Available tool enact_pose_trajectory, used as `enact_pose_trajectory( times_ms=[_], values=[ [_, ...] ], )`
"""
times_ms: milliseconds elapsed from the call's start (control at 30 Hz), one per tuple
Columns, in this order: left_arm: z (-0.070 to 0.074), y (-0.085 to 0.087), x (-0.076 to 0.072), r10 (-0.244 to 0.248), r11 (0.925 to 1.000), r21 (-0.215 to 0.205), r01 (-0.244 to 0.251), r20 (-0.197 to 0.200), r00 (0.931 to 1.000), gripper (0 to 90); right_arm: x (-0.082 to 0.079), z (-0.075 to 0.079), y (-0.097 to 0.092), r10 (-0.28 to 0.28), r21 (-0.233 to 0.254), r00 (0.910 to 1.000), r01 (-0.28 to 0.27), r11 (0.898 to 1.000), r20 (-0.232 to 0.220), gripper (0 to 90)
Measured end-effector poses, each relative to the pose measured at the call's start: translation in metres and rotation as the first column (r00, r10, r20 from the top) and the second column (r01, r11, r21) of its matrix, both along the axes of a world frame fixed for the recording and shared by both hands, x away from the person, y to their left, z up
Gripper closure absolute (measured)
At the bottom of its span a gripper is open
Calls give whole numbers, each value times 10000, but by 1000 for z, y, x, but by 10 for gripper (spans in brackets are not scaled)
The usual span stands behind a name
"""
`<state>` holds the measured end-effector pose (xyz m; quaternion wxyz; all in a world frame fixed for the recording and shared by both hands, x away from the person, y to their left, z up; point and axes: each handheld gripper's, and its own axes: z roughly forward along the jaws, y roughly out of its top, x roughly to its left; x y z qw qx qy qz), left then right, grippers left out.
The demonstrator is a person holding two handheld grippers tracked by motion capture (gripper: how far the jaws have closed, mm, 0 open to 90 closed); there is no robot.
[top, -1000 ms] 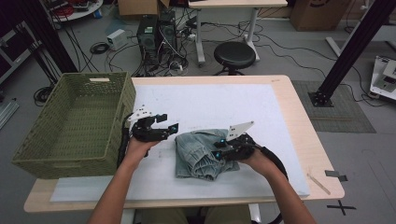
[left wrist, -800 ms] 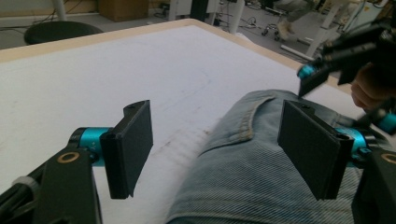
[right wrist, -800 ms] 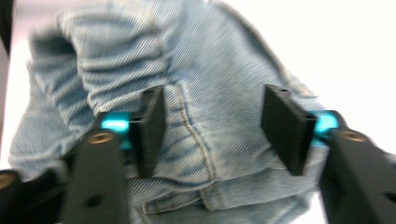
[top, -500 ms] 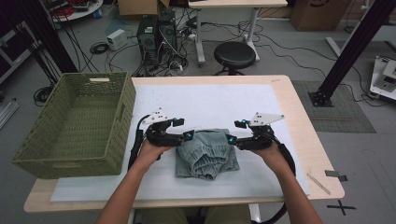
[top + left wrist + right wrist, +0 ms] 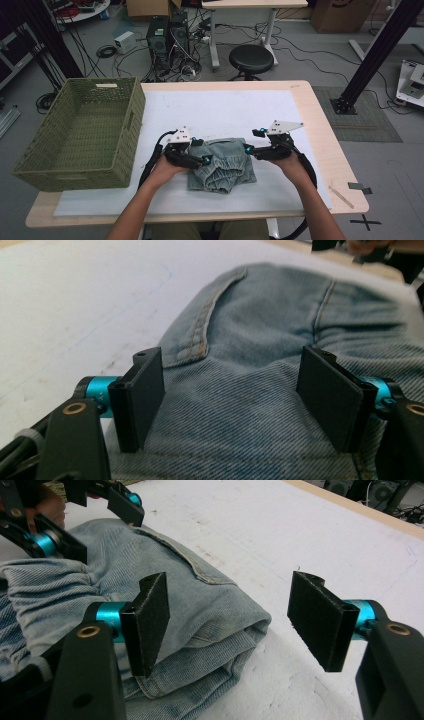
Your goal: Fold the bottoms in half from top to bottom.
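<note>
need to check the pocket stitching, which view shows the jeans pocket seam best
The left gripper view: the folded jeans lie close under the open left gripper, with the pocket seam sharp. The right gripper view shows the same seam farther off, at an angle. The high view shows the whole bundle, too small for stitching.

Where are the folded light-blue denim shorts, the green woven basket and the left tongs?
Folded light-blue denim shorts (image 5: pixel 222 167): high view, middle of the fabric.
Green woven basket (image 5: pixel 131 114): high view, right wall.
Left tongs (image 5: pixel 232 395): left gripper view, midway between the tips.
</note>
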<state>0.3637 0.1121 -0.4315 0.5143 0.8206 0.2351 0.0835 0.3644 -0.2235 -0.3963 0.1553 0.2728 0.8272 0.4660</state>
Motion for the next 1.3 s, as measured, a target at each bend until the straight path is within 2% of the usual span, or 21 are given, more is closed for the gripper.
enact_pose_trajectory(
  times_ms=[233,400,467,533,600,633,700,800,900,1000,1100,1300],
  values=[
    [-3,0,-3,-71,9984,558,54,301,9995,273,-1,-3,7,174,-265,9998,-176,9995,-81,339],
    [-3,3,-1,3,9991,430,-12,207,9998,274,-3,-6,15,611,-520,9979,-622,9967,-231,343],
    [-3,6,1,107,9997,234,-109,93,9999,274,-3,-9,18,701,-921,9970,-729,9931,-334,344],
    [-3,11,1,317,9992,-239,-317,-21,9995,274,-3,-14,21,717,-1342,9965,-769,9880,-432,357],
    [-3,17,2,573,9959,-694,-577,-80,9983,271,-4,-17,23,741,-1685,9962,-808,9824,-457,363],
    [-2,20,3,717,9938,-848,-721,-80,9974,267,-4,-17,23,702,-1698,9960,-786,9823,-548,363],
    [0,25,3,1018,9875,-1200,-1020,-79,9948,267,-4,-16,20,678,-1514,9966,-740,9857,-462,341],
    [6,33,3,1375,9779,-1611,-1330,169,9904,267,-4,-8,12,478,-725,9984,-500,9961,-314,317],
    [11,39,5,1581,9701,-1907,-1504,259,9871,267,-4,-3,2,147,-189,9999,-148,9997,-76,299],
    [16,44,6,1671,9657,-2083,-1553,400,9851,264,-2,-2,-5,-178,-106,9998,178,9998,-37,267],
    [18,48,6,1889,9562,-2371,-1719,506,9807,262,0,-2,-9,-403,-215,9992,403,9990,9,238],
    [20,55,6,2179,9549,-2202,-1992,639,9739,252,0,-2,-18,-876,-307,9960,881,9956,150,219]
  ],
)
